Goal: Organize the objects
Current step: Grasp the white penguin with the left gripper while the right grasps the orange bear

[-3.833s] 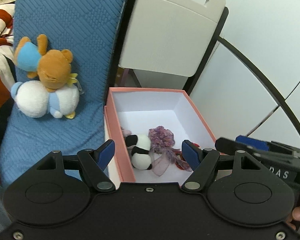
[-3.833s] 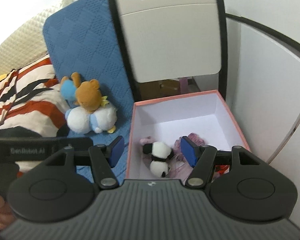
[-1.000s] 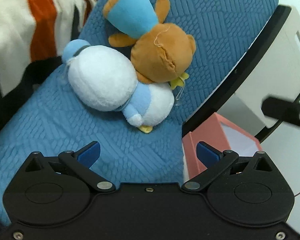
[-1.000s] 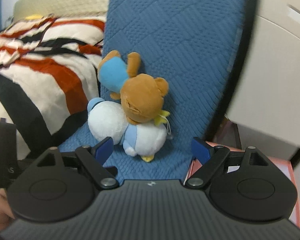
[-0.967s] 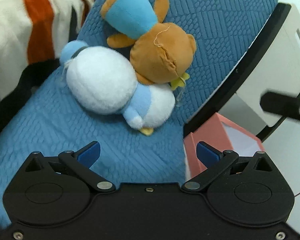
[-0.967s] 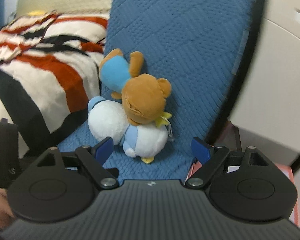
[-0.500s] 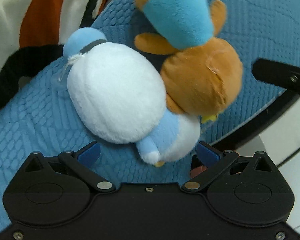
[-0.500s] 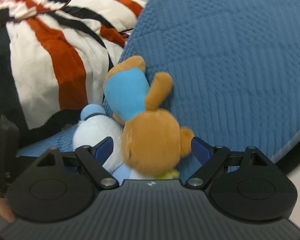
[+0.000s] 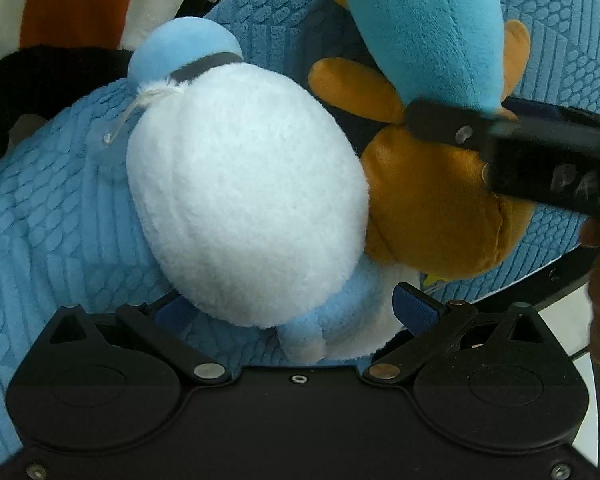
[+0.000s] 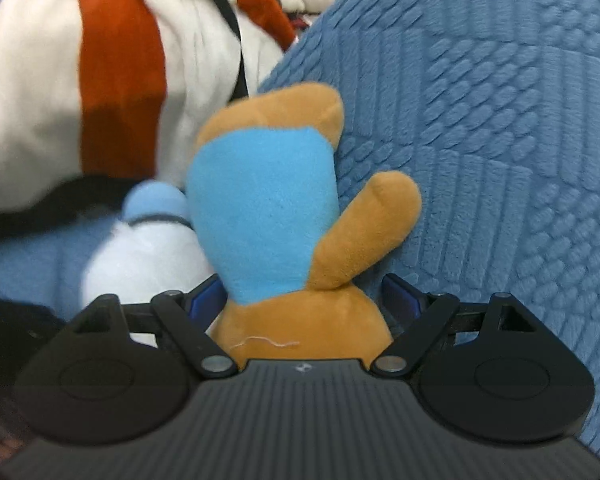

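Note:
A white and light-blue plush duck (image 9: 244,216) lies on the blue quilted cushion (image 9: 56,216). A brown plush bear in a blue shirt (image 9: 432,184) lies on top of it. My left gripper (image 9: 296,312) is open, its jaws on either side of the duck's body. My right gripper (image 10: 304,300) is open, its jaws on either side of the bear (image 10: 268,216). The right gripper also shows in the left wrist view (image 9: 512,148), across the bear. The duck shows at lower left in the right wrist view (image 10: 140,256).
A striped white, orange and black blanket (image 10: 92,76) lies to the left of the cushion. The cushion's back (image 10: 500,128) rises right behind the toys. A dark curved frame edge (image 9: 556,280) and pale floor show at the lower right.
Both grippers have moved in close on the toys. The duck now sits between my left jaws and the bear between my right jaws. The pink box has left the view.

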